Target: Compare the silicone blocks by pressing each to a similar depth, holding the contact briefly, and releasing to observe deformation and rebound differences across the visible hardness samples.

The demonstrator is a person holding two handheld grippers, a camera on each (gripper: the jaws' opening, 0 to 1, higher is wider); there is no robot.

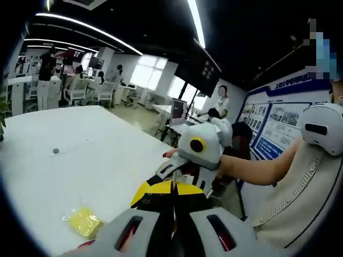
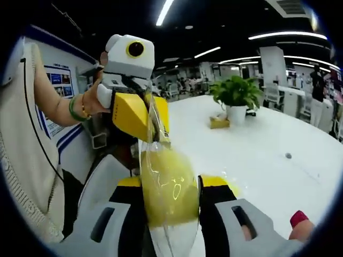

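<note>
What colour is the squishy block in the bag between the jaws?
Yellow. The bagged silicone block shows best in the right gripper view, squeezed between that gripper's jaws.

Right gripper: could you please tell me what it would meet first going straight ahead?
The right gripper clamps the bagged yellow block; beyond it, probably the left gripper holding the bag's top.

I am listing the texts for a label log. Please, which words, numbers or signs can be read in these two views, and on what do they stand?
None can be read.
Blue wall display board: a heading and captions, too blurred.
Wall posters: too small.
Bagged yellow silicone block between the right gripper's jaws: no print visible.
</note>
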